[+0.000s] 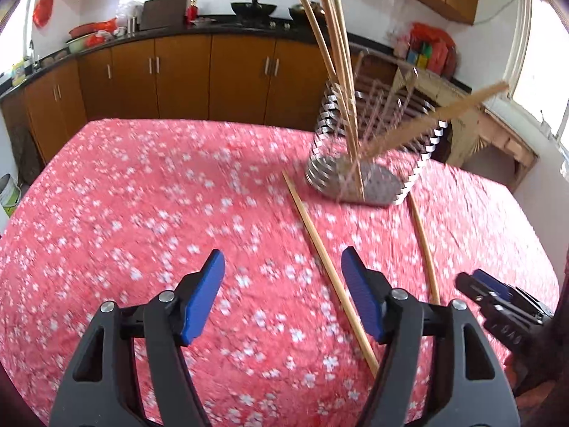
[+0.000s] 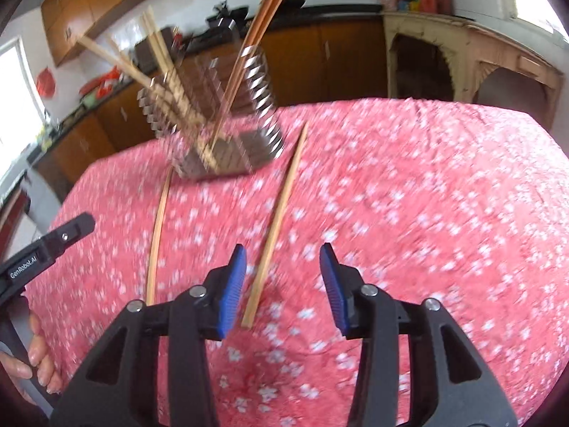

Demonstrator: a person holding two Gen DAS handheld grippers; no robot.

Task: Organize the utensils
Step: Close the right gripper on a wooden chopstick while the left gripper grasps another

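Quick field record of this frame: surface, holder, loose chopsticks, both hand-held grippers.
surface: table with red floral cloth
holder: metal wire chopstick holder, upright on the cloth, blurred
in holder: several wooden chopsticks, leaning at different angles
loose: two chopsticks flat on the cloth, one nearer the left side, one nearer the right
left hand-held gripper: open, holding nothing
right hand-held gripper: open, holding nothing, a loose chopstick on the cloth between its fingers

You have two loose chopsticks point(image 1: 329, 272) lying mid-frame below the wire holder point(image 1: 370, 149), where more chopsticks point(image 1: 334, 53) stand tilted
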